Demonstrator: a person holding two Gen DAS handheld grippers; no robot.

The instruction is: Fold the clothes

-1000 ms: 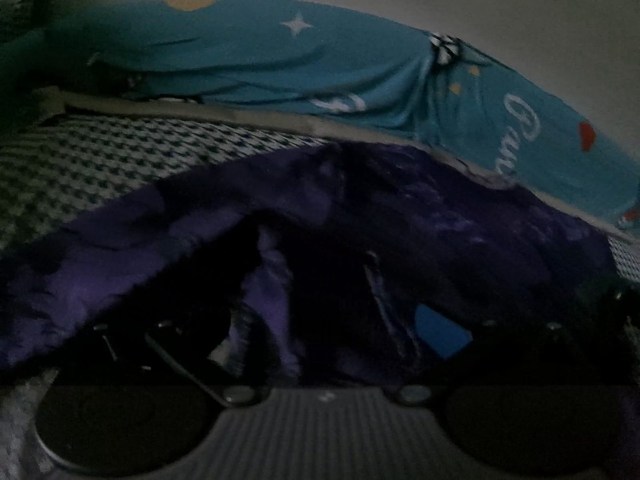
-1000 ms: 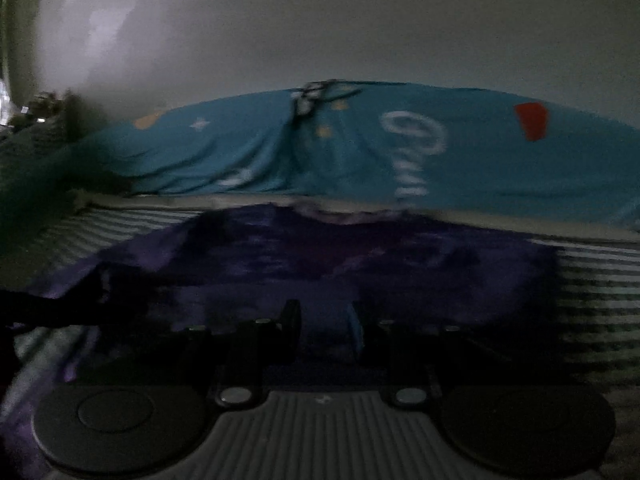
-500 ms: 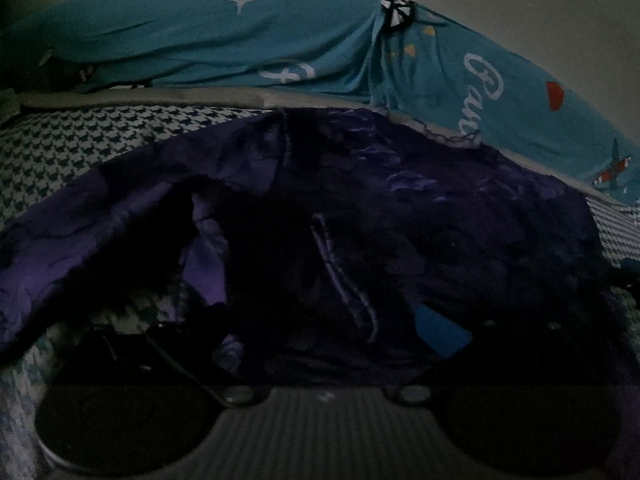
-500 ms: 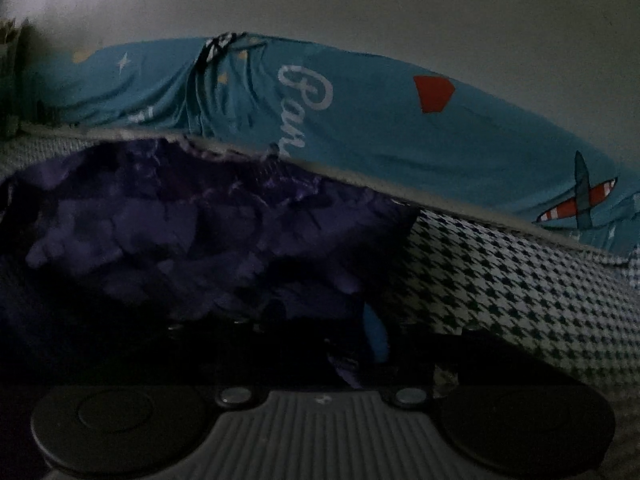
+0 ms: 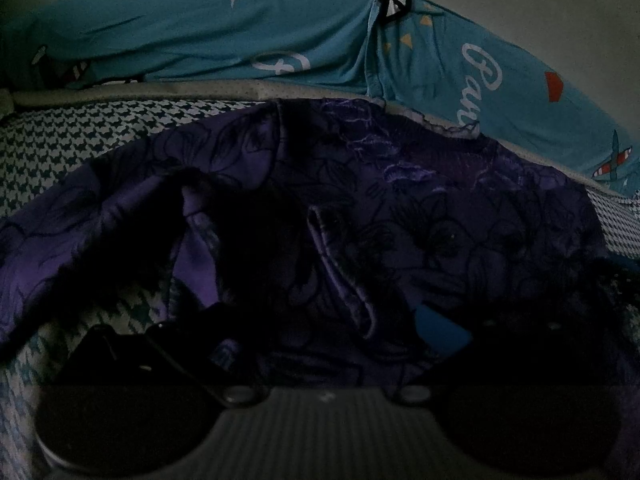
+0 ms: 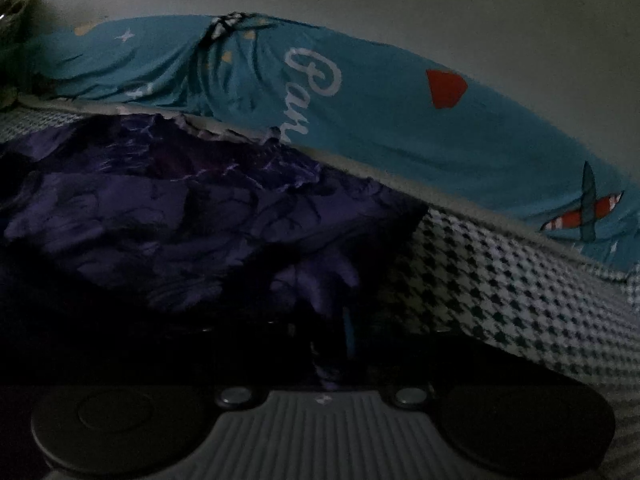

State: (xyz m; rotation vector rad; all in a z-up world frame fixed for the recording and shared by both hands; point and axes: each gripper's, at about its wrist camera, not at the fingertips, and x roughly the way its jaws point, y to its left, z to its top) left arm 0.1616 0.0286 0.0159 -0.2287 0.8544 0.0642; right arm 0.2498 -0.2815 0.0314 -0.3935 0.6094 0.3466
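A dark purple garment with a floral print lies rumpled on a houndstooth sheet. My left gripper hangs low over its near part. Its fingers stand far apart, one dark finger at the left and a blue pad at the right, with loose folds lying between them. In the right wrist view the purple garment fills the left half. My right gripper is at the garment's right edge, its jaws closing on a narrow upright fold of the cloth.
A long teal bolster with white lettering, red shapes and an aeroplane print runs along the back against a pale wall. Bare houndstooth sheet shows right of the garment. The scene is dim.
The right gripper's view has swung from the garment's middle to its right edge, and its fingers have drawn together on a fold. The left gripper has sunk slightly towards the cloth.
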